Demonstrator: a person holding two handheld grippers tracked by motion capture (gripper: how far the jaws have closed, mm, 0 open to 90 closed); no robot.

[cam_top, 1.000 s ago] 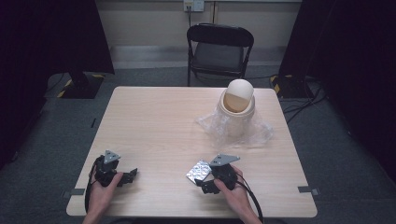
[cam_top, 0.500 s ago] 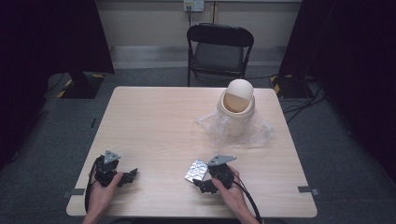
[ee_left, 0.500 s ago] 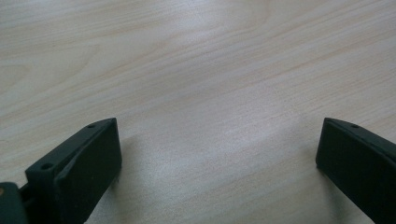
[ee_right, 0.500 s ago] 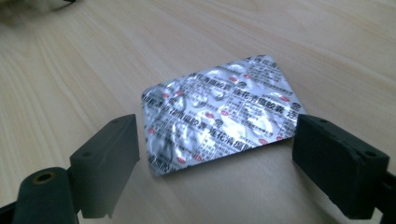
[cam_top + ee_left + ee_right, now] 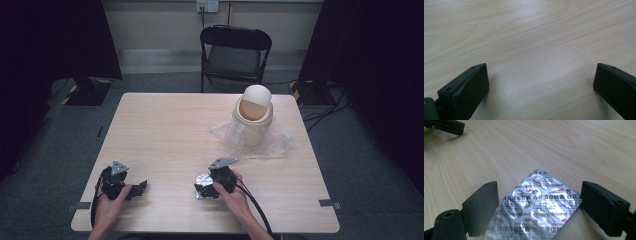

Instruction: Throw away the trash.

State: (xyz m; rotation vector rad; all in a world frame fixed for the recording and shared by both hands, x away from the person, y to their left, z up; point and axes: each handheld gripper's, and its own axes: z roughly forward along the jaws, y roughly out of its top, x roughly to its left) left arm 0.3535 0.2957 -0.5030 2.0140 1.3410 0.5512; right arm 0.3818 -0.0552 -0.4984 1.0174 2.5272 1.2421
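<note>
A silver foil blister pack [image 5: 536, 202] with red and black print lies flat on the wooden table [image 5: 165, 135]. My right gripper [image 5: 537, 203] stands open around it, one black jaw on each side, both apart from the foil's middle. In the high view the blister pack [image 5: 202, 180] peeks out left of the right gripper [image 5: 207, 189], near the table's front edge. My left gripper [image 5: 135, 189] rests at the front left, open, with bare wood between its jaws [image 5: 539, 82].
A beige swing-lid bin [image 5: 254, 115] stands on a crumpled clear plastic bag [image 5: 280, 142] at the back right. A black folding chair [image 5: 235, 50] sits beyond the far edge. The other gripper's jaw tip [image 5: 447, 126] shows at upper left of the right gripper view.
The right gripper has slid a little towards the front left and now sits over the blister pack, covering most of it. The left gripper has not moved.
</note>
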